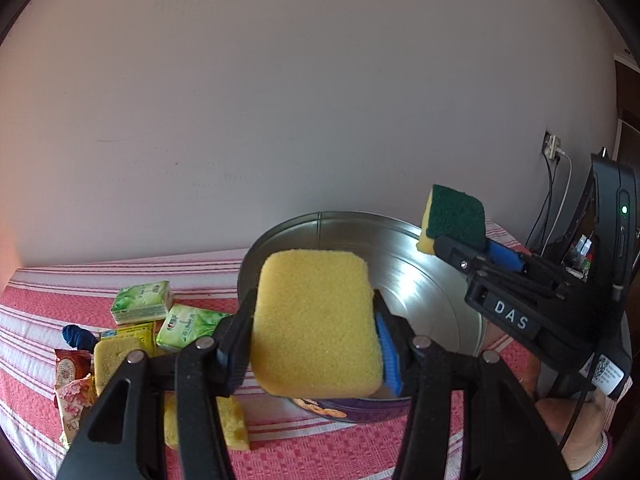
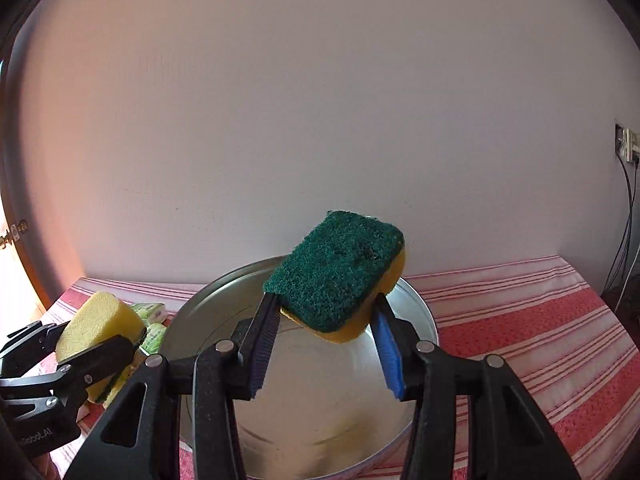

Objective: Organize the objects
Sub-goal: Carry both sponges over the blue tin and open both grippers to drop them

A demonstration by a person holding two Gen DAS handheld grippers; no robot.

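While aloft, sponge (image 2: pixel 340 272) between fingers (image 2: pixel 386 340).

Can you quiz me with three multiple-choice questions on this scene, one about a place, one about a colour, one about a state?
1. Where do the green tissue packs lie?
A. Inside the round metal tin
B. On the striped cloth beside the tin
C. On top of the tin's rim

2. What colour is the scouring face of the sponge held by the right hand-held gripper?
A. Dark green
B. Red
C. White

3. What is the state of the left hand-held gripper?
A. Open and empty
B. Shut on a tissue pack
C. Shut on a yellow sponge

Answers: 1 B, the packs rest on the striped cloth left of the round metal tin. 2 A, its top is dark green. 3 C, the yellow sponge sits clamped between its fingers.
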